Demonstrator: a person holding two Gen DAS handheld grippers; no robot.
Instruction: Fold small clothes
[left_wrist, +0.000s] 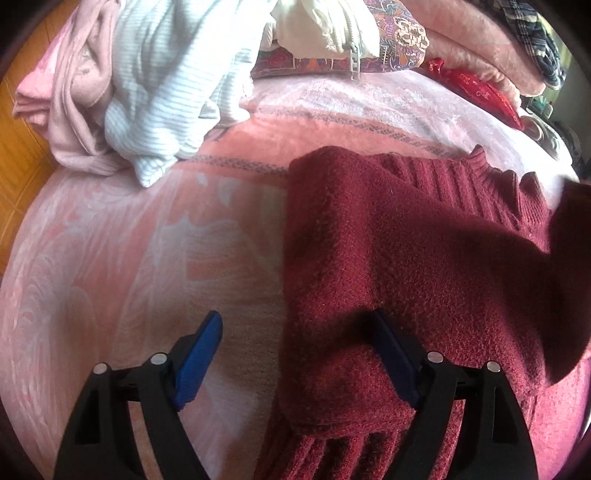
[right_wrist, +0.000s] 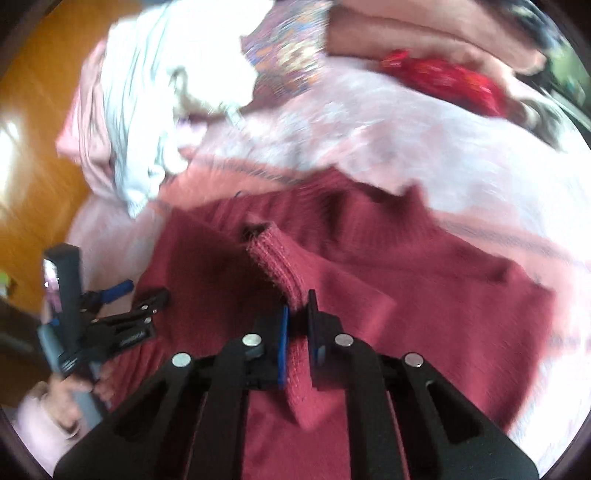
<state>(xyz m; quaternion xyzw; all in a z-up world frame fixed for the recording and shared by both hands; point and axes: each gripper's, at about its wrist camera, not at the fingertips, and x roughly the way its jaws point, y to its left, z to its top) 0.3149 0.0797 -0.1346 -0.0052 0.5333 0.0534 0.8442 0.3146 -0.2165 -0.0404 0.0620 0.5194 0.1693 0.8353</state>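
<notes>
Two grippers over a maroon sweater (left_wrist: 424, 258) on a pink blanket (left_wrist: 129, 258); left gripper (left_wrist: 295, 354) spread wide, straddling its folded edge; right gripper (right_wrist: 297, 332) clamped on a ribbed cuff (right_wrist: 280, 262)

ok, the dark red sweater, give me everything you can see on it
The sweater is a dark red, fuzzy knit with ribbed panels and a ribbed collar. It lies on the pink blanket, partly folded, with one side turned over into a thick layered edge. The right gripper is shut on a ribbed cuff, holding that sleeve up off the body. The left gripper is open, one finger on the folded edge, the other over the blanket. The right view is blurred.
</notes>
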